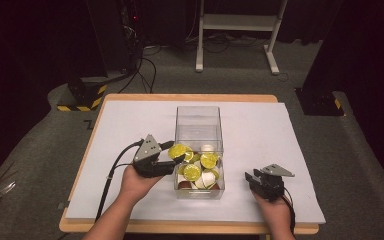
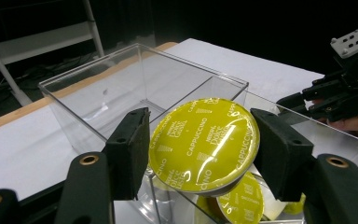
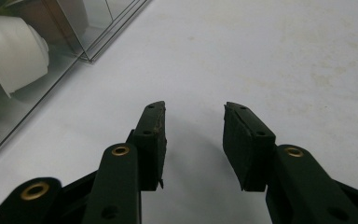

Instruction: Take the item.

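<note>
Seen from above, left tongs (image 1: 176,152) hold a yellow capsule (image 1: 178,150) over the clear box (image 1: 199,117) on the table (image 1: 260,135). Left gripper view: pads clamp its rim. Right gripper view: right tongs (image 3: 194,125) stand apart, empty, above the table.

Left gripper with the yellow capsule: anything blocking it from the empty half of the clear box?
Nothing visible does. The left gripper holds the yellow foil-lidded capsule at the clear plastic box's open top; the empty compartment beyond the divider is bare.
</note>
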Demonstrator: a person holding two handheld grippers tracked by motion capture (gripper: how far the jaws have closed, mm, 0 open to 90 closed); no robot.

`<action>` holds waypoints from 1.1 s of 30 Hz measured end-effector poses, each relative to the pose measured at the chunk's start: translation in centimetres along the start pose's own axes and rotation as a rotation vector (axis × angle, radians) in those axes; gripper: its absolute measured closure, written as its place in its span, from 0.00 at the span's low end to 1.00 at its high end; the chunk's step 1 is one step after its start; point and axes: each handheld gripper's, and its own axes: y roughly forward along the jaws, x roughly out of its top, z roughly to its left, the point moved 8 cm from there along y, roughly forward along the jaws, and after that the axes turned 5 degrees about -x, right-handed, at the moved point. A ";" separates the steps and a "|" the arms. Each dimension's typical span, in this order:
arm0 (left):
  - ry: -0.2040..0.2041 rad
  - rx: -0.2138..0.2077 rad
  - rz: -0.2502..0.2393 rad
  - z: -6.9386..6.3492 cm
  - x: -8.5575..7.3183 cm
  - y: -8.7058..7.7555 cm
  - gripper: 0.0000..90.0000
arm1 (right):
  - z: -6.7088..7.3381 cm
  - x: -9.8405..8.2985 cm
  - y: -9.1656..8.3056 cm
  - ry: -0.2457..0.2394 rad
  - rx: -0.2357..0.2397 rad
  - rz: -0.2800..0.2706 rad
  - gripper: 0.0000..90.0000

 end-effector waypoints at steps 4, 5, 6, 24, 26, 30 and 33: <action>-0.002 0.012 -0.003 0.4 0.0 -0.3 0.45 | 0.0 0.0 0.0 -0.003 0.001 -0.002 0.66; -0.003 0.016 -0.004 0.5 0.0 -0.4 0.45 | 0.0 0.0 0.0 -0.003 0.001 -0.002 0.66; -0.003 0.021 -0.005 0.6 0.0 -0.5 0.45 | 0.0 0.0 0.0 -0.003 0.001 -0.001 0.66; -0.041 0.083 -0.010 2.9 -1.0 -1.8 0.45 | 0.0 0.0 0.0 -0.003 0.002 0.000 0.66; -0.048 0.094 -0.010 3.4 -1.3 -2.0 0.45 | 0.0 0.0 0.0 -0.003 0.003 0.001 0.66; -0.053 0.105 -0.008 3.8 -1.7 -2.3 0.45 | 0.1 0.0 0.0 -0.003 0.001 0.005 0.66; -0.056 0.121 -0.002 4.3 -2.1 -2.7 0.45 | 0.1 0.0 0.0 0.000 0.000 0.006 0.66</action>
